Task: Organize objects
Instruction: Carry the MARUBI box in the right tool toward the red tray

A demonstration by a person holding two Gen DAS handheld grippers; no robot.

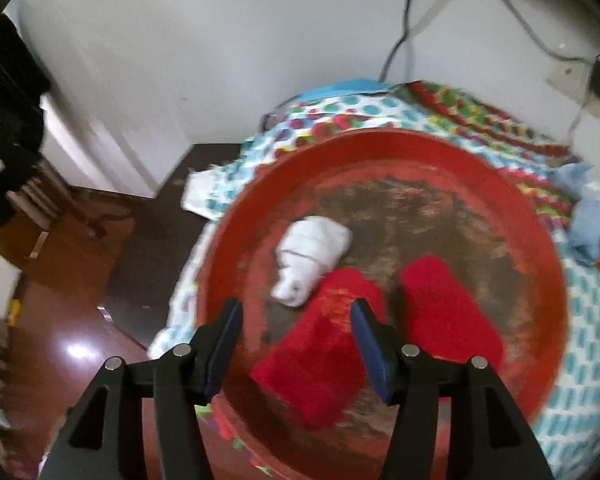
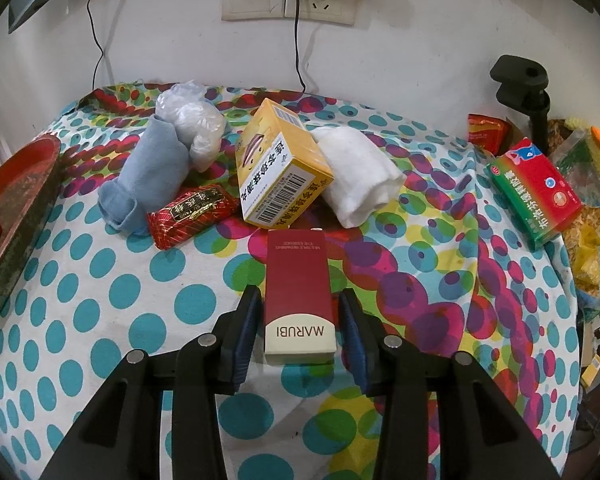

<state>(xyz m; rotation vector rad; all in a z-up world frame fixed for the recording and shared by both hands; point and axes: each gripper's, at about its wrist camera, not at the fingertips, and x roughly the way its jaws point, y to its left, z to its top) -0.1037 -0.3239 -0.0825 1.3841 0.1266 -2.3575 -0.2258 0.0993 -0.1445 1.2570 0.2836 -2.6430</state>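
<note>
1. The left tool (image 1: pixel 296 344) hangs over the round red basin (image 1: pixel 540 216), its jaws spread wide with nothing gripped; a folded red cloth (image 1: pixel 320 352) lies just under them in the basin, apparently let go.
2. Beside it lie a second red roll (image 1: pixel 448 312) to the right and a rolled white sock (image 1: pixel 312 256) farther in.
3. The right tool (image 2: pixel 300 332) sits low over the spotted cloth on the surface (image 2: pixel 100 300), and the dark red and cream carton marked MARUBI (image 2: pixel 298 292) lies between its jaws.
4. A thin gap shows on each side of the carton, so I judge the pads are not pressing it; the jaws stand only a little wider than the box.
5. The carton's long axis runs near to far, in line with the fingers, cream end towards the tool and red end pointing at the yellow medicine box (image 2: pixel 280 172).
6. The right hand is plainly the nearer one; the carton needs only a squeeze across its narrow width.
7. The basin edge shows at the far left of the right view, so I expect a leftward carry.
</note>
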